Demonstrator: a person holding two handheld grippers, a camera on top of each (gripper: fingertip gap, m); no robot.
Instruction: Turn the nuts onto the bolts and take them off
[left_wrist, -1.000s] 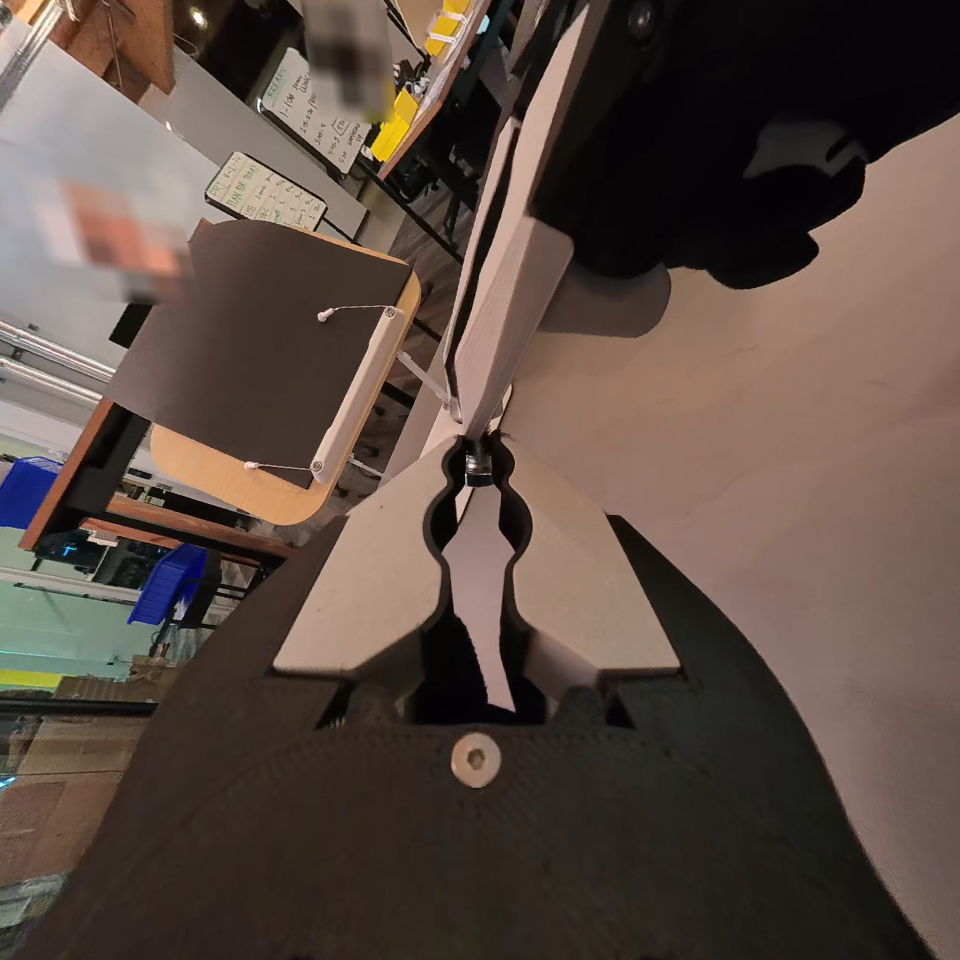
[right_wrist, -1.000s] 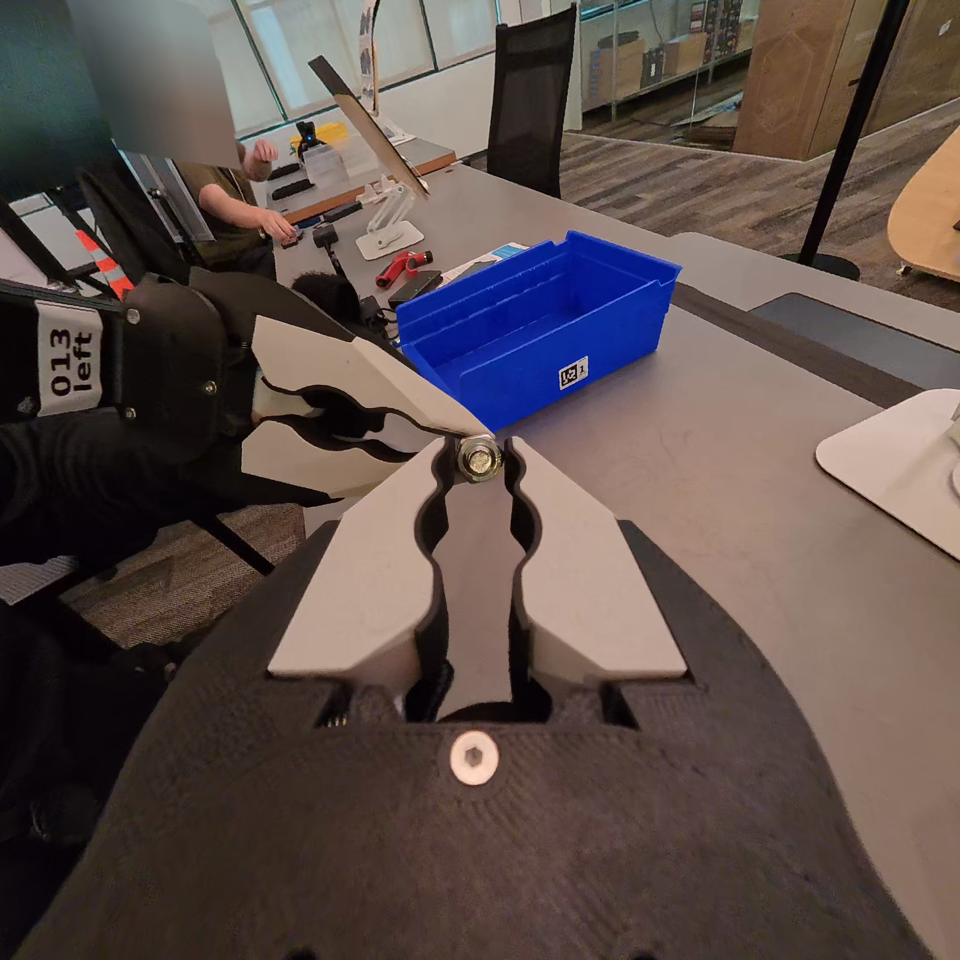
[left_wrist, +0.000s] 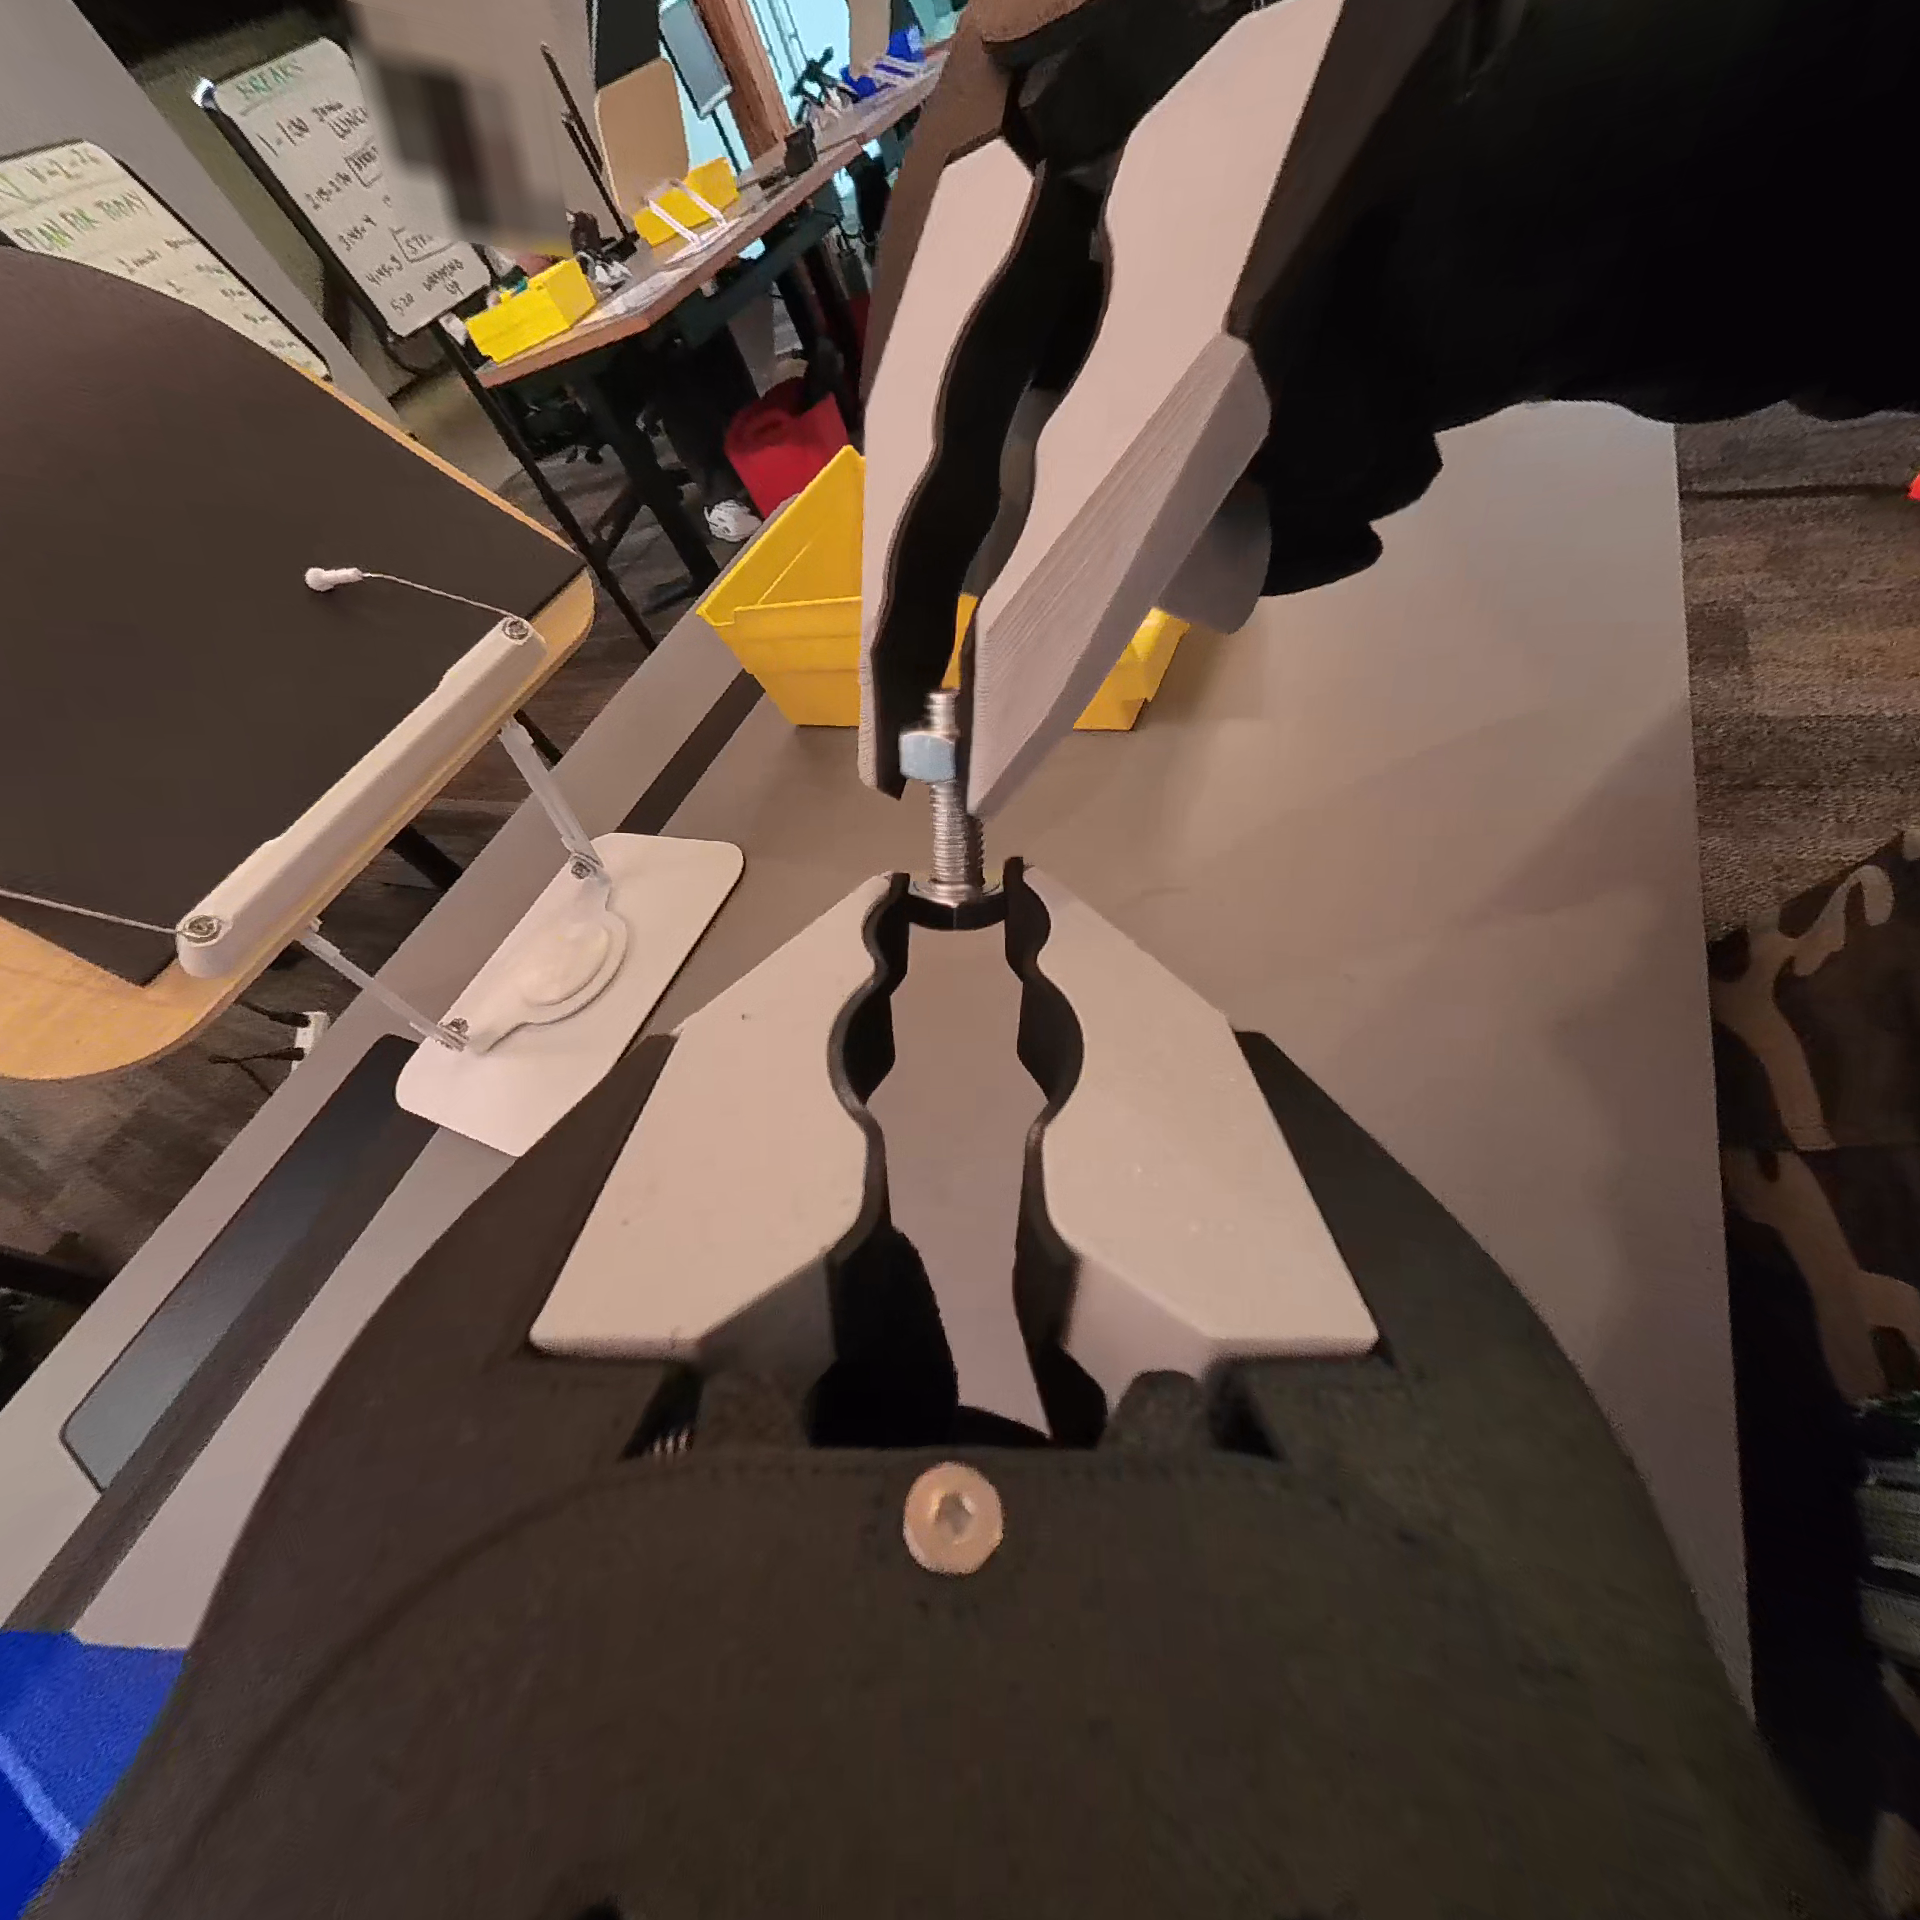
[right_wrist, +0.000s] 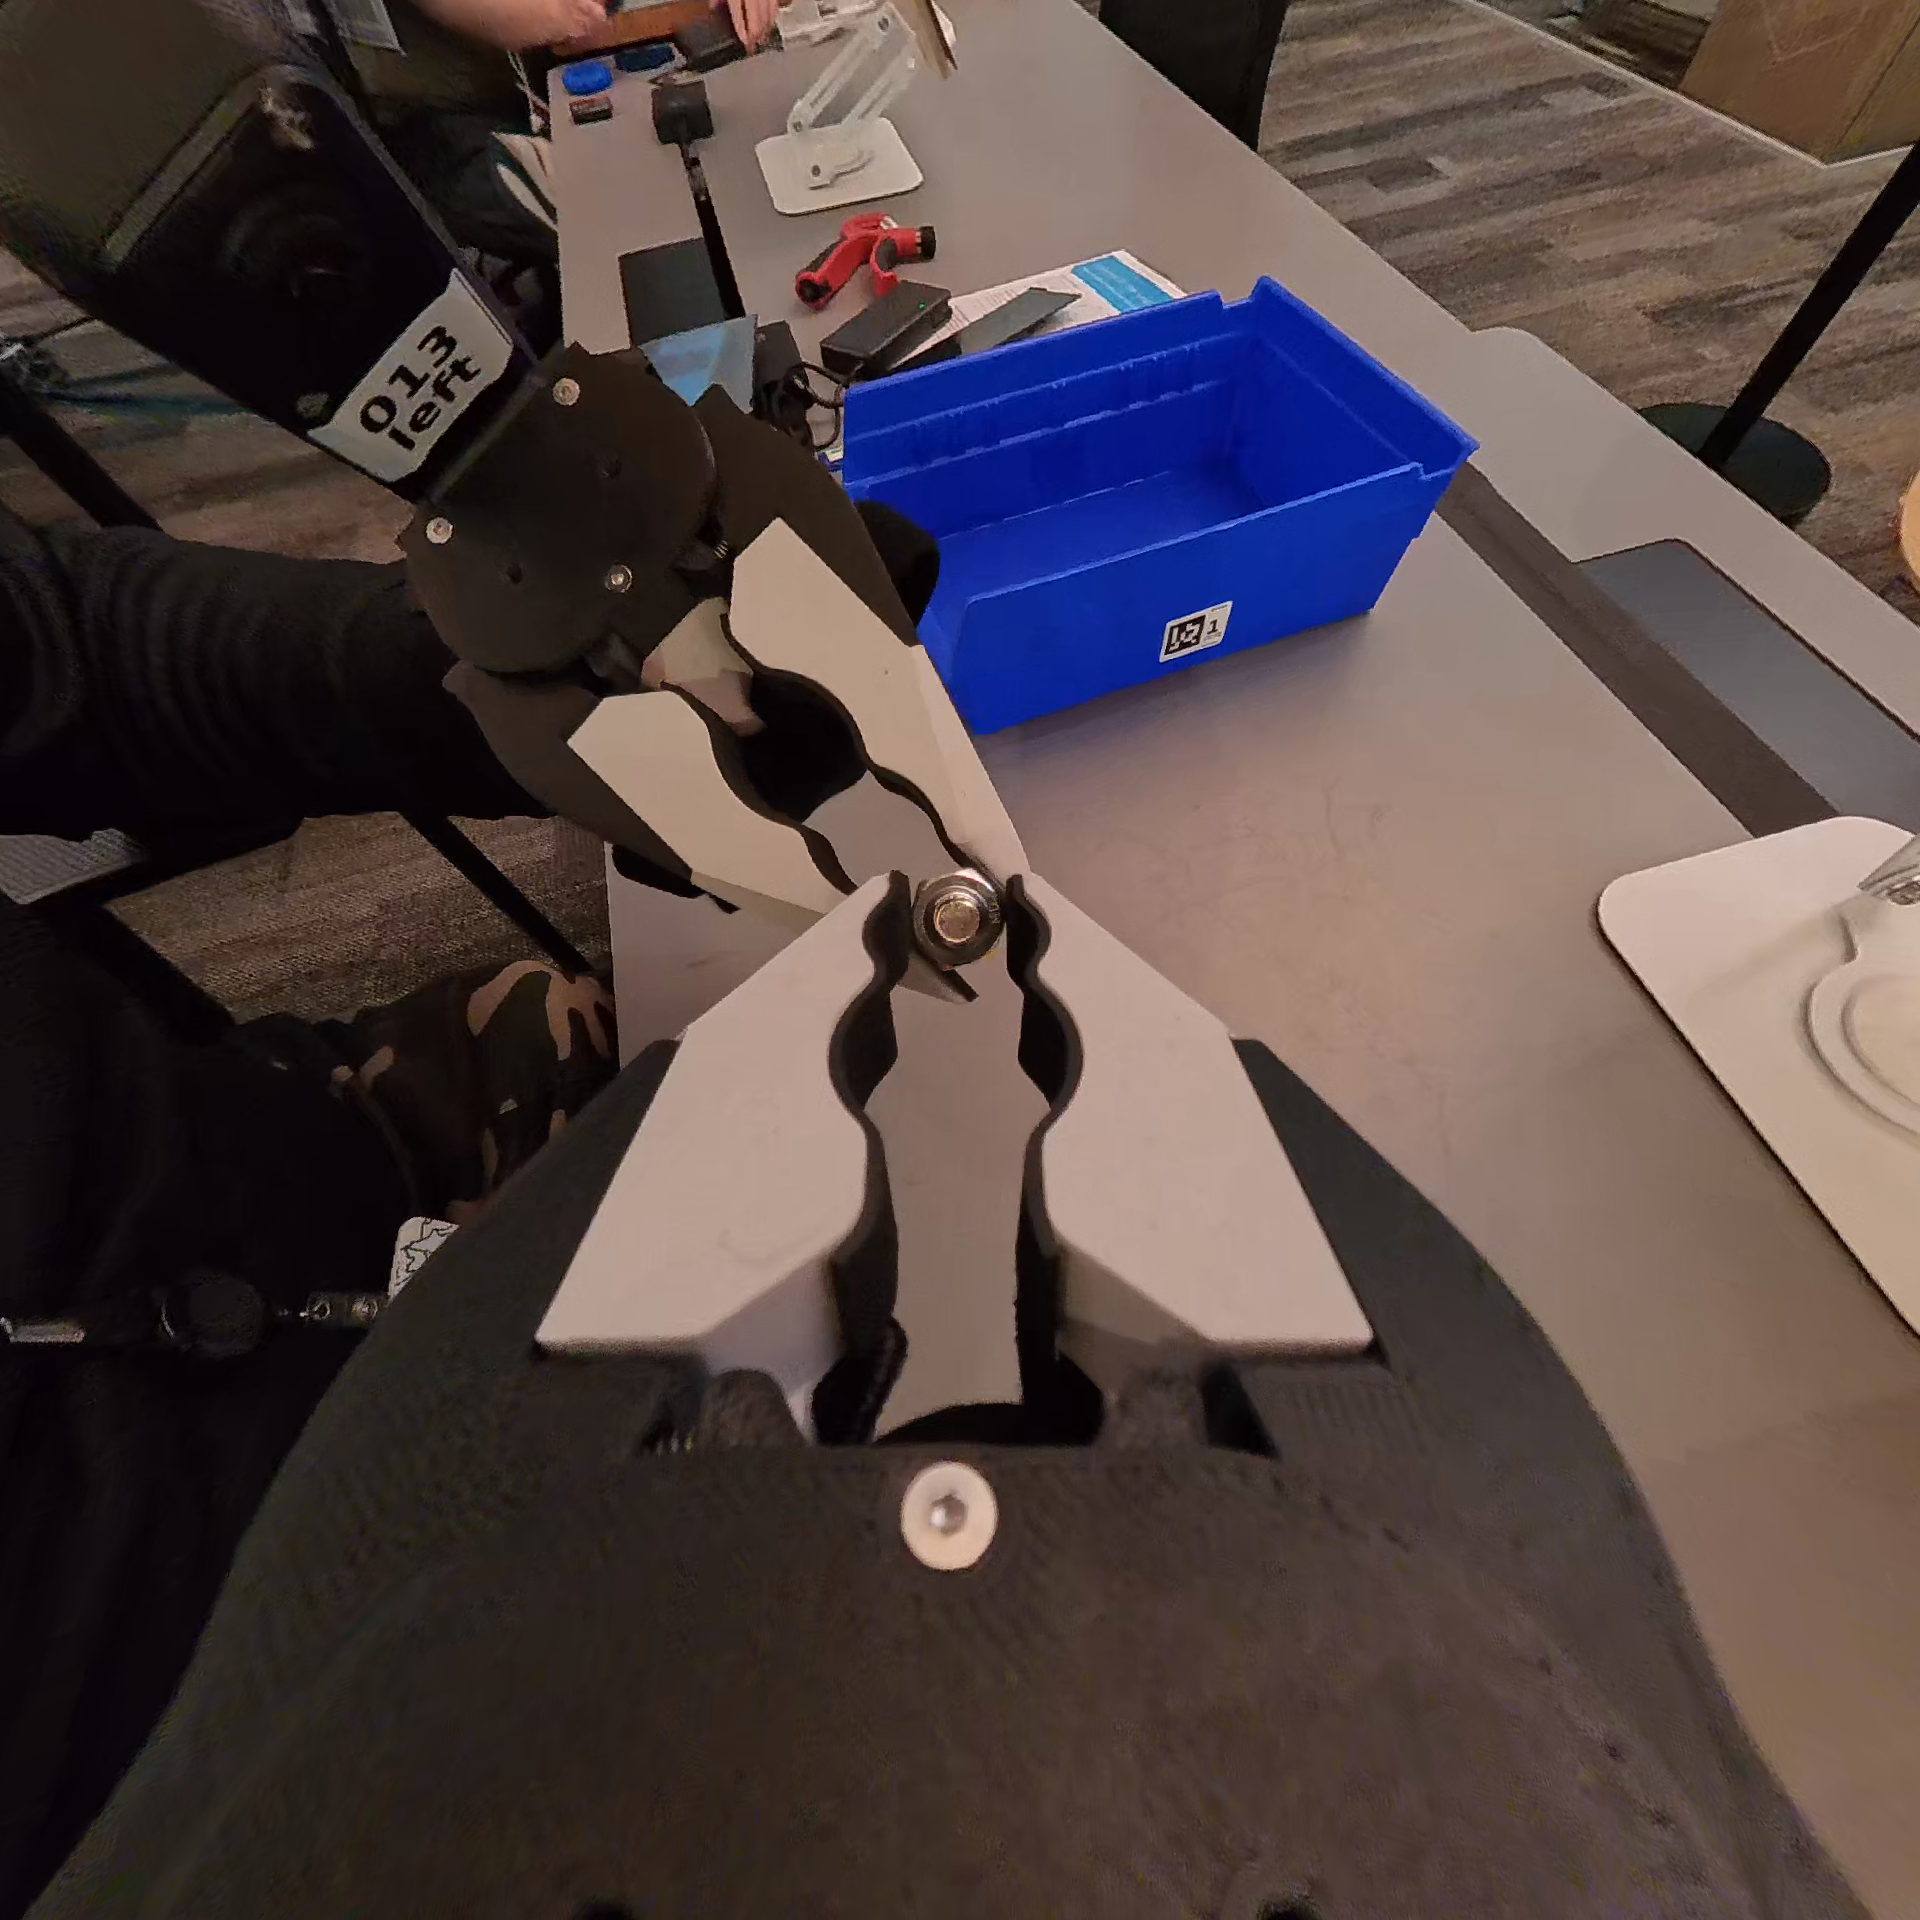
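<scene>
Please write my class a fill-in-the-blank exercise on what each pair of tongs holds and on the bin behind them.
1. The left tongs clamp the head of the ____.
2. The right tongs pinch the ____ partway along the thread.
3. In the right wrist view, the bin on the table is coloured ____.

Missing words: bolt; nut; blue.

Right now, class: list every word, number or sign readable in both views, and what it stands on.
I won't quote writing; these things carry it:
White label: black body of the left tool.
White code sticker: blue bin front.
Handwritten whiteboards: background.
Blue-and-white sheet: too small.
</scene>
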